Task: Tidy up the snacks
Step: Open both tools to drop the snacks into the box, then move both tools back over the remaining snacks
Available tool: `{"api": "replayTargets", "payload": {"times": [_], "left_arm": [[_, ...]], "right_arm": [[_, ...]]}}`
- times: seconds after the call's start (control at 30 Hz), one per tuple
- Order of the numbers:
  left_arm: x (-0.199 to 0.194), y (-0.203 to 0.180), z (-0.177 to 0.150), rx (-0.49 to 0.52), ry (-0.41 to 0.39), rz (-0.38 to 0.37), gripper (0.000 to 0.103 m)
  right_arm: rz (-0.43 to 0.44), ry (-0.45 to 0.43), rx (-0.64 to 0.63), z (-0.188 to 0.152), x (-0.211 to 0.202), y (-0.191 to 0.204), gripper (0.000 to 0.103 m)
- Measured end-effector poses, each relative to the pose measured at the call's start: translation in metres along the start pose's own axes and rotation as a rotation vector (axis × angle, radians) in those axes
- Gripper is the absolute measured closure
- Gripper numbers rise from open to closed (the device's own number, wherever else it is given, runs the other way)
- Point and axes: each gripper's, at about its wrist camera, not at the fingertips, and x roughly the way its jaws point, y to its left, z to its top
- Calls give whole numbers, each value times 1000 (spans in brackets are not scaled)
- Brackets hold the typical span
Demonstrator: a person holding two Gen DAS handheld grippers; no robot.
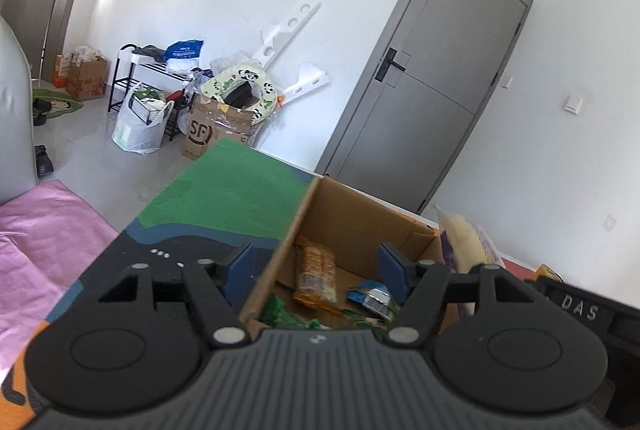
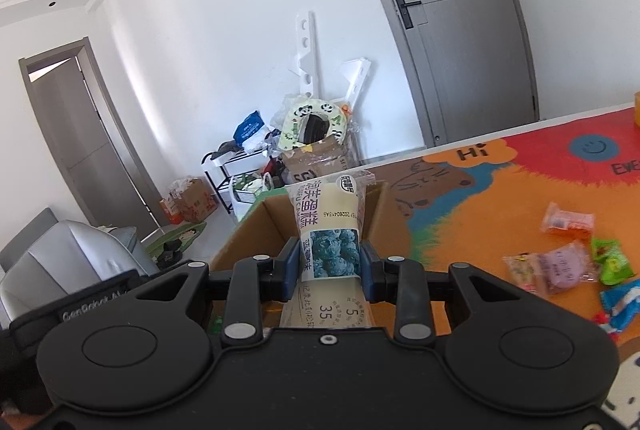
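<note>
An open cardboard box [image 1: 352, 222] stands on the colourful mat. An orange packet [image 1: 320, 250], a blue packet [image 1: 370, 296] and a green packet [image 1: 280, 310] lie inside it. My left gripper [image 1: 316, 268] hangs over the box's near left corner, open, with nothing between its blue pads. My right gripper [image 2: 330, 266] is shut on a cream cake packet [image 2: 332, 226] with a blueberry picture and holds it over the box [image 2: 260, 222]. That same packet [image 1: 472, 242] shows beyond the box's right wall in the left wrist view.
Loose snacks lie on the mat [image 2: 500, 197] to the right: an orange packet [image 2: 568, 222], a pink one [image 2: 560, 268], a green one [image 2: 610, 262] and a blue one [image 2: 622, 304]. Beyond the mat's edge are bare floor, boxes and bags by the wall [image 1: 216, 117], and a grey door [image 1: 432, 89].
</note>
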Motion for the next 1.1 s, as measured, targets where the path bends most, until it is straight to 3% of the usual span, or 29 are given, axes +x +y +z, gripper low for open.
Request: {"api": "replayTargets", "payload": {"times": [0.1,0.13,0.2,0.37,0.63,0.97,1.1], "left_arm": [[-1,5,1,-7,4,16,34],[-2,6,1,-11,6,19,34],[-3,7,3,-15,8,22,31],[-4,-4,1,-1,13,20,25],[-9,-31,-8,50,19,4,18],[-12,-64,-21,109,46,-36,8],[-13,-80,-28,138,59,-63,6]], "right_arm": [[23,-2,-14,0,2,9,68],[18,4,-17,-1,1,11,58],[9,-12,-15,-3,-6,9,48],[-23,-12,4,-3,-22,-2,45],[-88,-40,25,-8,-48,-26,19],[-149,-64,76,-12,-76,-61,0],[-172,-75,85,-13,-88,-72,0]]}}
